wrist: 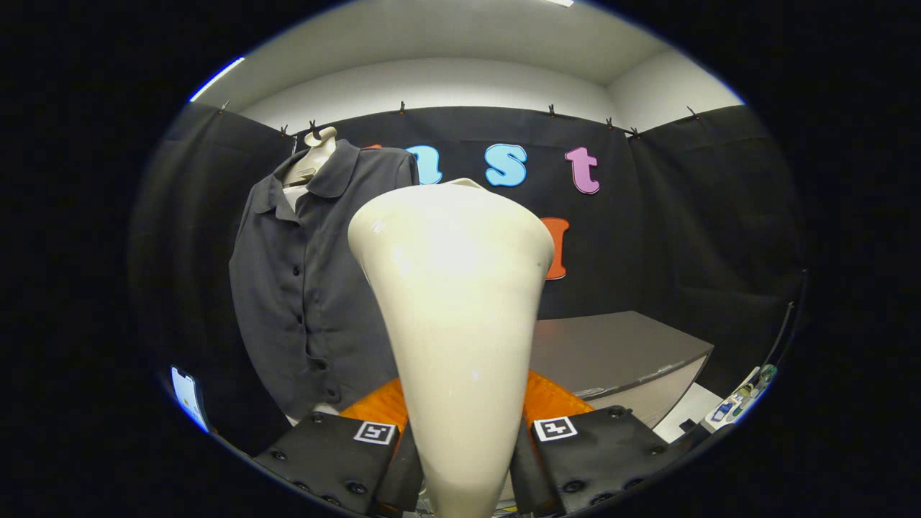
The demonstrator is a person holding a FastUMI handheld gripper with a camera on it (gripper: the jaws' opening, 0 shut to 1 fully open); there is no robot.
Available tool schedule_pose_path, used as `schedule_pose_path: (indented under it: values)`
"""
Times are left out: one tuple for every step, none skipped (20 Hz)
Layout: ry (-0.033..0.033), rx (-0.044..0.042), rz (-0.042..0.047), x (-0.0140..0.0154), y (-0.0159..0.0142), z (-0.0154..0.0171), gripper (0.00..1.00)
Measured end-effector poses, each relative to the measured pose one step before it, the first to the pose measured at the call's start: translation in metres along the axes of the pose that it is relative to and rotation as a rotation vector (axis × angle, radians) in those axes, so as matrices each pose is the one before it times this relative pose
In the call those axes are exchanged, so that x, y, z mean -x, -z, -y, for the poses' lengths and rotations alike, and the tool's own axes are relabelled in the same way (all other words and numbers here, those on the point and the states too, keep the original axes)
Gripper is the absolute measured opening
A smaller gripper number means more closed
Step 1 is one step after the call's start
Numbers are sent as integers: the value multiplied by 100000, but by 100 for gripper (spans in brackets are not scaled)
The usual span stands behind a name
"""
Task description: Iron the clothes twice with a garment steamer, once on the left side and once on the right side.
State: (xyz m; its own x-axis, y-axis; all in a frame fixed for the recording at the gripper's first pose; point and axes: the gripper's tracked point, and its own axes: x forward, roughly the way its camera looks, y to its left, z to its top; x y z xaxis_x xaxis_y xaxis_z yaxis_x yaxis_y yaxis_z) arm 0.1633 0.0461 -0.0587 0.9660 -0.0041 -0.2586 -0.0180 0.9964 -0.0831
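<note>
Both gripper (460,460) fingers around steamer (453,288).

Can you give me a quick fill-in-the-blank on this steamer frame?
1. The claw is shut on the cream ____.
2. The dark shirt hangs on a ____ with its neck showing above the collar.
3. The shirt's front closes with a row of ____.
4. Beyond the steamer, beside the shirt, stands a grey ____.

Missing words: steamer; mannequin; buttons; table

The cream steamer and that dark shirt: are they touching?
Cannot tell. In the gripper view the steamer, gripped between the fingers, overlaps the shirt, hiding any gap.
</note>
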Motion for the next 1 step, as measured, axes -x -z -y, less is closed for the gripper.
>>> schedule_pose_path:
  values:
    - [539,-282,49,-57,76,109,56]
